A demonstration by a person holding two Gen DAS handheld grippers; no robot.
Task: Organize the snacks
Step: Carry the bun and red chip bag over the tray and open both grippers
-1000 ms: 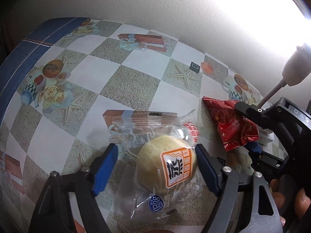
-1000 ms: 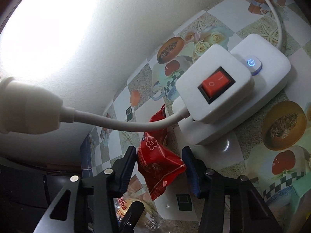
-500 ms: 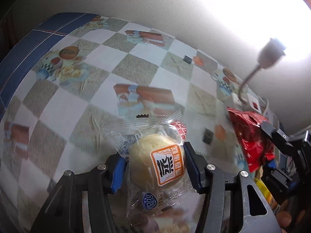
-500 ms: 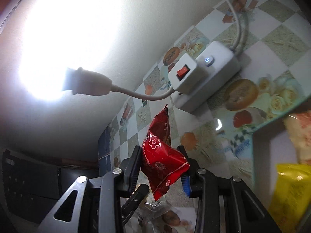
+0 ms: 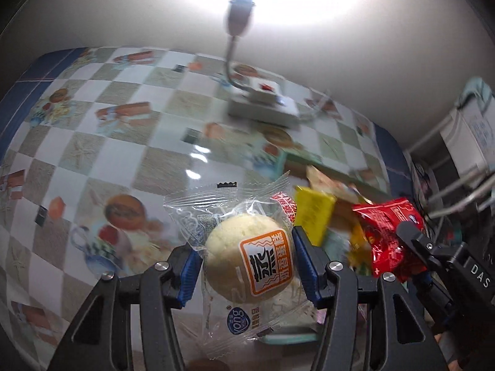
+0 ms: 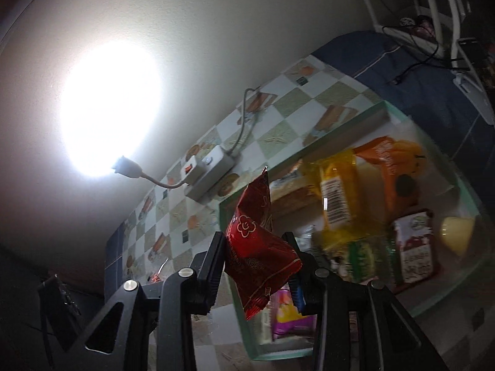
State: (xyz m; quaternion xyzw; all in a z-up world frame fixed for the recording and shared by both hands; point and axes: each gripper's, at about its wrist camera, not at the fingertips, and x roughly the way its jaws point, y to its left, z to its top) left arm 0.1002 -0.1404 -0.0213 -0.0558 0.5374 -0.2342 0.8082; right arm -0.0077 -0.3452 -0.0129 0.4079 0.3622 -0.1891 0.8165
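Observation:
My left gripper (image 5: 247, 262) is shut on a clear-wrapped yellow bun (image 5: 247, 259) with an orange label, held above the checkered tablecloth at the near edge of a pale green box (image 6: 383, 114). My right gripper (image 6: 256, 256) is shut on a red snack packet (image 6: 256, 247), held over the left end of that box; the packet also shows in the left wrist view (image 5: 386, 238). The box holds several snacks, among them a yellow packet (image 6: 337, 194) and an orange packet (image 6: 393, 167).
A white power strip (image 5: 263, 105) with a red switch and a lit gooseneck lamp (image 5: 239, 12) stands by the wall beyond the box. A white wire rack (image 6: 433, 6) is at the far right. The checkered tablecloth (image 5: 108, 154) stretches to the left.
Both grippers have lifted their snacks off the table and swung right, so the green box of snacks has come into view under and beside them.

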